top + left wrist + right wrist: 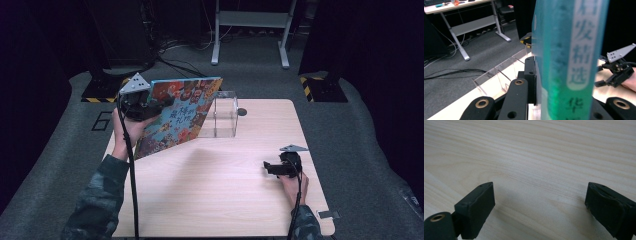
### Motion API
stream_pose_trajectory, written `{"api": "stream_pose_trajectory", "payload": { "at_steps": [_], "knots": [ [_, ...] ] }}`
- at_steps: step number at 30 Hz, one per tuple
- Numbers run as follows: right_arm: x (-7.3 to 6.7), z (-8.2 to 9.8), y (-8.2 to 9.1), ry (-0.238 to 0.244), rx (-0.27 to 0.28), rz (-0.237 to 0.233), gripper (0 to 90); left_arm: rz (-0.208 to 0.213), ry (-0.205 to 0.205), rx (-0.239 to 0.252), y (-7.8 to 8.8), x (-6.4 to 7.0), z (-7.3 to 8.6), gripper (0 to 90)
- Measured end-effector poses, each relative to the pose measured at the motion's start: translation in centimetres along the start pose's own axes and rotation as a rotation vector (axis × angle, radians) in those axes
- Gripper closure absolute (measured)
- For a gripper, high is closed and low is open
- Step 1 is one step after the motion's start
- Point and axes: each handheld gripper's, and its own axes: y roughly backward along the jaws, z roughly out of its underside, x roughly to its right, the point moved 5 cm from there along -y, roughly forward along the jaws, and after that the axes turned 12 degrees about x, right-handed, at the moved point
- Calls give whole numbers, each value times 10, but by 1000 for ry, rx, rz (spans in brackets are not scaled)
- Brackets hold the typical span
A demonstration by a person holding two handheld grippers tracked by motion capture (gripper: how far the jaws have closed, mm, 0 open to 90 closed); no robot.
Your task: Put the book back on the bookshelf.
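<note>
The left gripper (150,106) has its jaws clamped on one book (181,112), held tilted above the tabletop (220,185); the high view shows its colourful cover, while the left gripper view shows the teal spine (571,57) (printed characters run down it) pinched between the jaws; just beyond them stands one clear acrylic rack (499,75), its dividers plain there; the right gripper (272,167) rests well apart, and its own view shows two jaws spread wide over bare wood, holding nothing.
</note>
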Motion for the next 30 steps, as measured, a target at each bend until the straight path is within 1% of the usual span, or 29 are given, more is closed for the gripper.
{"api": "stream_pose_trajectory", "payload": {
  "at_steps": [2, 3, 6, 8, 9, 10, 12, 13, 14, 15, 17, 18, 19, 20, 21, 23, 25, 26, 28, 29, 30],
  "knots": [
    [0, 0, 0, 3, 0, 0, 81, -3, -3, 0, -1, -2, -2, 813],
    [0, 0, 0, 3, 0, 0, 81, -14, 5, 7, -2, -2, -3, 813],
    [0, 0, 0, 3, 0, 0, 81, -23, 12, 13, -4, -5, -5, 813],
    [0, 0, 0, 0, -2, -1, 81, -43, 17, 27, -7, -8, -6, 813],
    [0, 0, 0, 0, -2, -1, 81, -45, 10, 27, -8, -9, -6, 813],
    [0, 0, 0, -1, -1, -1, 81, -55, 13, 34, -9, -10, -6, 813],
    [0, 0, 0, 0, -2, -1, 82, -58, 29, 41, -12, -13, -5, 813],
    [0, 0, 0, 0, -1, -1, 82, -67, 42, 56, -14, -14, -4, 813],
    [0, 0, 0, -8, 1, 1, 82, -68, 44, 56, -15, -14, -4, 813],
    [-2, -1, 0, -26, 5, -3, 82, -66, 43, 53, -15, -14, -4, 813],
    [-2, -1, 0, -22, 4, -1, 83, -65, 41, 51, -15, -13, -4, 813],
    [-2, -1, 0, -22, 4, -1, 83, -60, 39, 45, -14, -11, -4, 813],
    [0, 0, 0, -4, 0, 0, 83, -57, 33, 41, -12, -10, -4, 813],
    [0, 0, 0, -3, 0, -2, 83, -56, 39, 43, -10, -9, -5, 813],
    [0, 0, 0, -2, -1, -1, 83, -55, 37, 50, -5, -8, -6, 813],
    [0, 0, 0, 0, -1, -1, 83, -54, 37, 55, -2, -7, -7, 813],
    [0, 0, 0, -2, 1, 1, 83, -65, 41, 64, 5, -7, -9, 813],
    [0, 0, 0, 3, 0, 2, 83, -70, 35, 65, 8, -7, -9, 813],
    [0, 0, 0, 4, 0, 2, 83, -79, 36, 64, 14, -7, -10, 813],
    [0, 0, 0, 2, -2, 5, 83, -82, 32, 63, 20, -8, -9, 813],
    [0, 0, 0, 2, -2, 5, 83, -82, 32, 63, 20, -8, -9, 813]
  ]
}}
